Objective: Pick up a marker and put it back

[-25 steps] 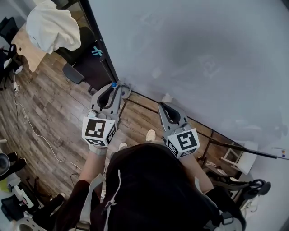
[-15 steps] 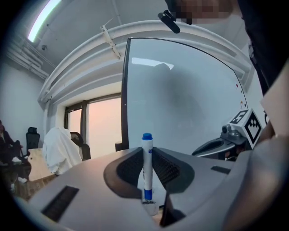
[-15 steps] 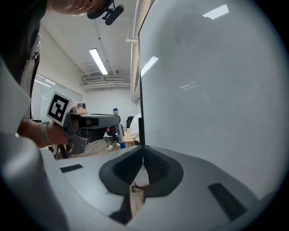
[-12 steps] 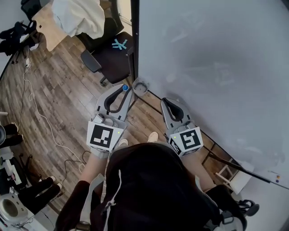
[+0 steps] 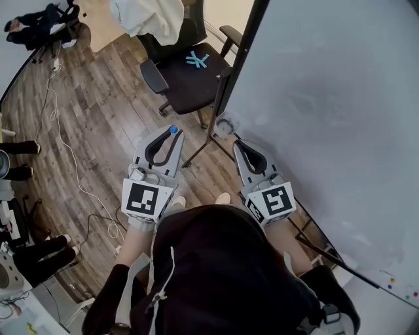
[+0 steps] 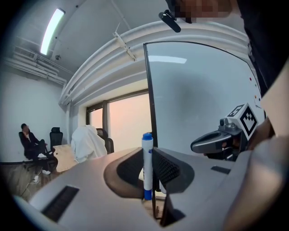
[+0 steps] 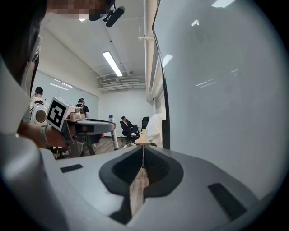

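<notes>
L gripper [image 5: 171, 133] is pinching the marker [image 6: 147, 164]. Barrel stands upright btw the pads, blue cap on top and clear of the jaw tips, blue end showing below. Pads press on both sides, approx mid-barrel. So the marker is in the air, held out in front of the person, off the whiteboard [image 5: 327, 98].

R gripper [image 5: 239, 145] has its jaws pressed together w/ nothing btw them. Only a thin slit shows, wood floor [image 5: 91, 131] visible thru it.

Both grippers sit side by side, apart, pointing away from the person. L one is over the floor, R one closer to the whiteboard's lower left corner. Small round fitting [image 5: 224, 125] at that corner, just past the R jaw tips, can't tell what it is. Board surface looks blank, faint smudges only.

Black office chair [image 5: 190, 72] sits past the L gripper, by the board's left edge, w/ a cyan mark on the seat. White cloth [image 5: 147, 16] is draped over sth behind the chair. White cable [image 5: 65, 150] snakes across the floor on the left. Another person [image 6: 29, 140] is seated at the far side of the room.
</notes>
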A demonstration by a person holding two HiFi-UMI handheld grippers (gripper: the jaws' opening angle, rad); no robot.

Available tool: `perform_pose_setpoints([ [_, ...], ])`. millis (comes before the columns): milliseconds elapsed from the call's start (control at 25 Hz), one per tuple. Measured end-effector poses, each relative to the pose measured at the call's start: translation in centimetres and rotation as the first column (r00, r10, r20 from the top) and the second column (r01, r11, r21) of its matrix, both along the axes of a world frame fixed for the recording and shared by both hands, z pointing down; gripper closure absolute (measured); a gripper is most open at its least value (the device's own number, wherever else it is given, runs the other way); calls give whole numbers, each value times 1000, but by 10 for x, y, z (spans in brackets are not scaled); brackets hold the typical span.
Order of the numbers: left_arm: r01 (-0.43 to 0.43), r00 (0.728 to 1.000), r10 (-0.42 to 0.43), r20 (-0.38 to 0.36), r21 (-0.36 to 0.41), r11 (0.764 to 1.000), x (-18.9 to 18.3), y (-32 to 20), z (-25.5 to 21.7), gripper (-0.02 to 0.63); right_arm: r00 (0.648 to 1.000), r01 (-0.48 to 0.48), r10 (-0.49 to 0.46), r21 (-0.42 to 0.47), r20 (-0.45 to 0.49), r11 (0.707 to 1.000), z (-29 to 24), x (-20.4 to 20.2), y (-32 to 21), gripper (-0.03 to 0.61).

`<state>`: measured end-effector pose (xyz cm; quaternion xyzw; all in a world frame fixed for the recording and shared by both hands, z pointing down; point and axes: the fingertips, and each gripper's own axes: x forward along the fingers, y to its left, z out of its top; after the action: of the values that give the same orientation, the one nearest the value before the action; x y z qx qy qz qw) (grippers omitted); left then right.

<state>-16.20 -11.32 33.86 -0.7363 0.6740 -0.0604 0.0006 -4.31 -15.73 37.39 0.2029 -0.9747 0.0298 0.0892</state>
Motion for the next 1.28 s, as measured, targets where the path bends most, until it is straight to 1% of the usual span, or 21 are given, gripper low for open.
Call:
perform_pose_setpoints([
  [320, 93, 996, -93, 5, -37, 995, -34, 34, 13, 545, 996, 89, -89, -1, -20, 996, 3, -34, 18, 560],
  [400, 114, 993, -114, 7, -35, 993, -42, 42, 18, 545, 994, 104, -104, -4, -23, 995, 7, -41, 22, 560],
  [600, 139, 990, -138, 26, -42, 989, -57, 57, 28, 545, 990, 135, -135, -7, -32, 991, 9, -55, 30, 560],
  [720, 154, 988, -154, 13, -50, 987, -65, 62, 32, 545, 988, 148, -148, -5, -40, 989, 10, -63, 35, 560],
  [1000, 148, 989, -148, 6, -62, 987, -71, 69, 40, 545, 989, 140, -140, -5, -46, 990, 12, -67, 43, 560],
  [1160, 134, 991, -134, 2, -61, 989, -70, 71, 42, 545, 992, 121, -121, -3, -47, 993, 11, -65, 45, 560],
  [1280, 123, 992, -124, -6, -75, 990, -67, 70, 41, 545, 994, 99, -99, -1, -48, 995, 11, -59, 46, 560],
])
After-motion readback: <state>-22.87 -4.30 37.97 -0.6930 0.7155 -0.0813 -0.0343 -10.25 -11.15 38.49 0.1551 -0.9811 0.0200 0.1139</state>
